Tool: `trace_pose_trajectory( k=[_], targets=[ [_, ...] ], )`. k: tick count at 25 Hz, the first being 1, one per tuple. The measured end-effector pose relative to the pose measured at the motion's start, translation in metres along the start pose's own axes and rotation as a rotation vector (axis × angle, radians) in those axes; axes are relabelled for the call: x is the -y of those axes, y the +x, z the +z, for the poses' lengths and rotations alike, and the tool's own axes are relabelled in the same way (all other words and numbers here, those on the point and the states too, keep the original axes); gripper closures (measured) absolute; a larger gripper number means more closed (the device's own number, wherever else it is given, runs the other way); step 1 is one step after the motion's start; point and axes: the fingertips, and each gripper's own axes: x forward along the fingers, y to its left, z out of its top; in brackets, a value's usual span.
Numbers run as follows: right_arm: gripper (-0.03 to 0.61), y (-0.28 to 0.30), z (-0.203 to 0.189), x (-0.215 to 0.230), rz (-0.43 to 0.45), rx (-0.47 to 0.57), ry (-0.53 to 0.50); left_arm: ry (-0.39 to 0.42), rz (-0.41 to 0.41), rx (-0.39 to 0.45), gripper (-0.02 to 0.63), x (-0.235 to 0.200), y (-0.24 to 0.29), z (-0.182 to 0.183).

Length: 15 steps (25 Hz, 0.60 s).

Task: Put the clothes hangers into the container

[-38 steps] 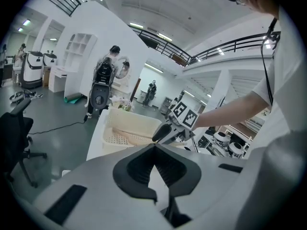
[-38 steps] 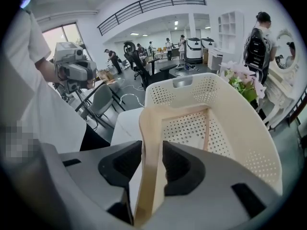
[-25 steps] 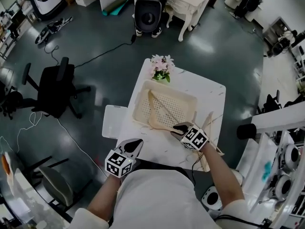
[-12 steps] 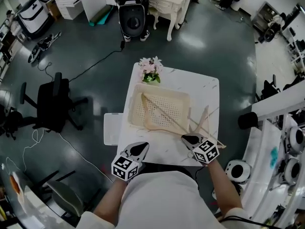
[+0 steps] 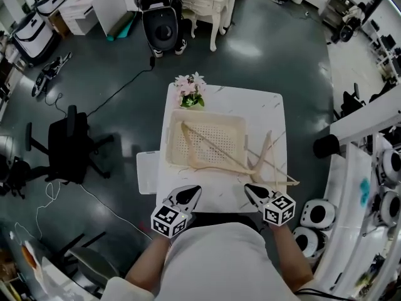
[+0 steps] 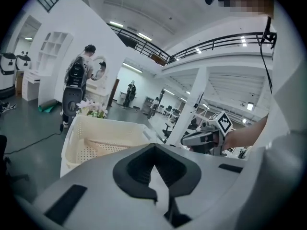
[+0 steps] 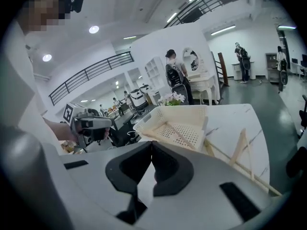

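A cream perforated basket (image 5: 207,115) stands on the white table (image 5: 263,105). One wooden hanger (image 5: 210,142) lies in it, with one end over the front rim. A second wooden hanger (image 5: 270,158) lies on the table to the basket's right. Both show in the right gripper view too: the hanger in the basket (image 7: 180,137) and the hanger on the table (image 7: 240,150). My right gripper (image 5: 249,189) hovers at the table's near edge, shut and empty (image 7: 151,145). My left gripper (image 5: 192,192) is level with it at the left, shut with nothing in it (image 6: 153,147).
A pot of pink flowers (image 5: 190,90) stands at the table's far left corner behind the basket. A white lid or tray (image 5: 148,172) juts out left of the table. An office chair (image 5: 66,146) is on the floor to the left, white equipment (image 5: 376,187) to the right.
My right gripper has pulled back from the hanger at the basket's front rim to the table's near edge. That hanger now lies in the basket. The left gripper has hardly moved.
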Motion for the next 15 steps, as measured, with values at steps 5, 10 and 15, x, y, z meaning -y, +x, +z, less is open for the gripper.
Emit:
trace_pose_trajectory(
  k=[5,10,15],
  targets=[
    [0.558,-0.007,-0.008,-0.002,-0.025,0.015,0.009,-0.003,-0.052,0.028,0.606,0.015,0.003,0.012],
    [0.558,-0.018,-0.014,0.004,-0.051,0.02,0.024,-0.004,-0.076,0.009,0.606,0.025,0.01,0.011],
    [0.558,-0.031,-0.025,0.01,-0.054,0.014,0.04,0.006,-0.09,-0.022,0.606,0.038,0.016,0.007]
  ],
)
